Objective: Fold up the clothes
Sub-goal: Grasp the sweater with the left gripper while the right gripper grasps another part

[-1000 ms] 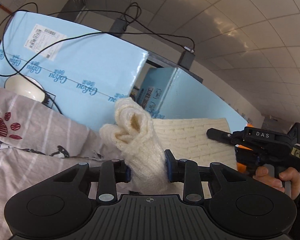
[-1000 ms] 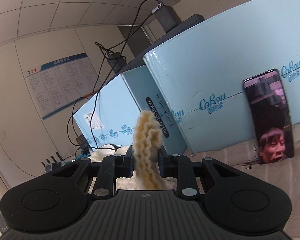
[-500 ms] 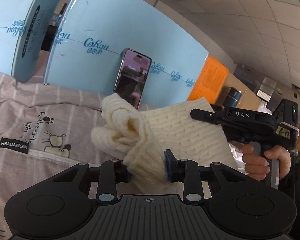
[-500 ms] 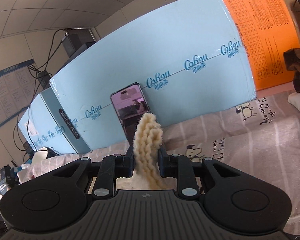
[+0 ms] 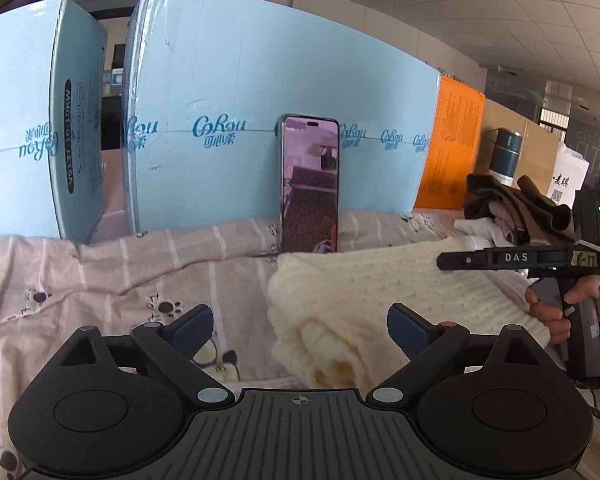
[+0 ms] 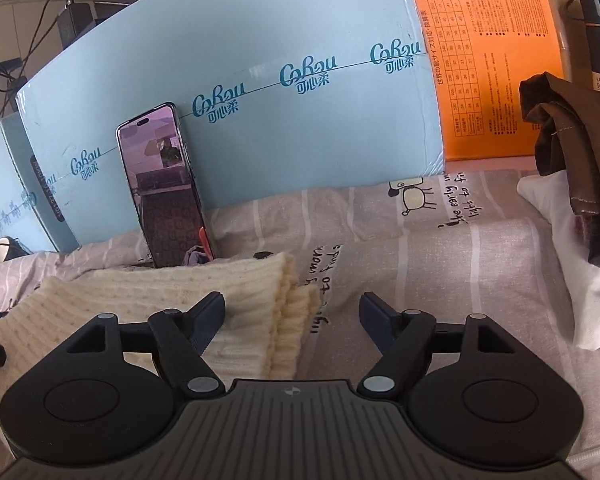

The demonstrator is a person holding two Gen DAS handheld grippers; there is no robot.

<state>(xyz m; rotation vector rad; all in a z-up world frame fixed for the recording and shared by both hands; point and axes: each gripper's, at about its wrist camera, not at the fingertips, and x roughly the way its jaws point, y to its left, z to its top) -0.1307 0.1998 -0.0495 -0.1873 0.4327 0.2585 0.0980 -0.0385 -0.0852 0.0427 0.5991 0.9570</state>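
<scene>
A cream knitted sweater (image 5: 364,300) lies folded on the pink striped bedsheet (image 5: 100,272). My left gripper (image 5: 300,326) is open just above its left end, touching nothing. The sweater also shows in the right wrist view (image 6: 172,300), with its ribbed edge between the jaws. My right gripper (image 6: 292,312) is open and empty over that right end. From the left wrist view the right gripper (image 5: 500,258) hangs over the sweater's right side, held by a hand.
Light blue cardboard boxes (image 5: 260,100) stand along the back, with a phone (image 5: 310,184) leaning on them. An orange box (image 6: 484,40) and a dark flask (image 6: 598,32) stand at the right. A pile of brown and white clothes (image 6: 572,184) lies to the right.
Both grippers have opened and let go of the sweater, which now lies on the sheet. Both have come down and turned toward the boxes and phone.
</scene>
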